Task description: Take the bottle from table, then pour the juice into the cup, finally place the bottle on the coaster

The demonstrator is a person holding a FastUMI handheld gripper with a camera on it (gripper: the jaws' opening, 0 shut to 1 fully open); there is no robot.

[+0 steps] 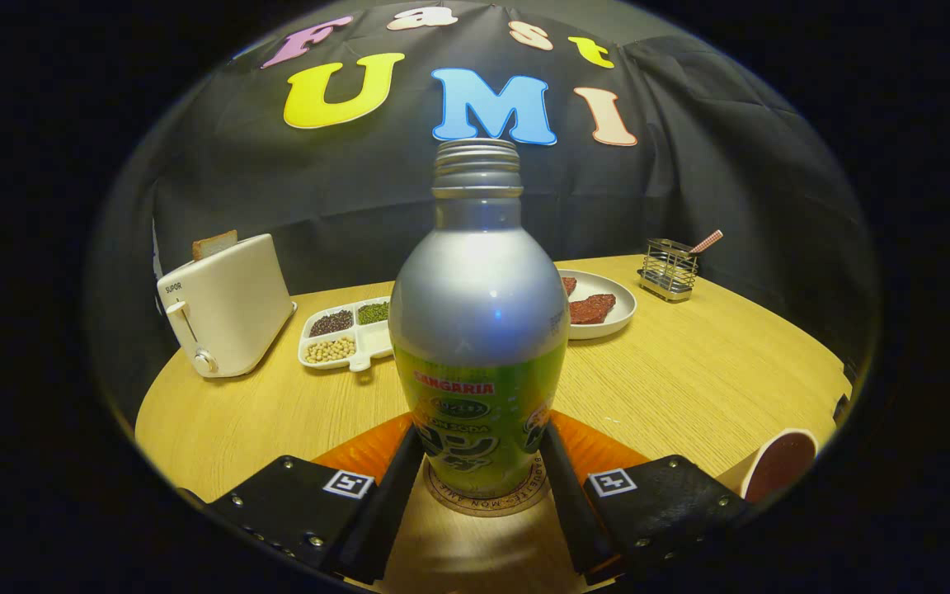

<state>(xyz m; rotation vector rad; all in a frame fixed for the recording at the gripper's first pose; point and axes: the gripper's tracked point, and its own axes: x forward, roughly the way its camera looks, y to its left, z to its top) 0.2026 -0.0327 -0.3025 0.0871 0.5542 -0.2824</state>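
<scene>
The tool [481,450] holds the bottle [479,330] upright on the coaster [485,500], round wooden table [689,371] beneath.

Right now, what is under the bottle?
A round coaster lies under the bottle, its rim showing between the gripper fingers that press the bottle's sides. The coaster's middle is covered.

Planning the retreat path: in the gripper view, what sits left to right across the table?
Toaster → divided snack tray → bottle between the jaws of the gripper, standing on the coaster → plate → wire holder → cup.
</scene>
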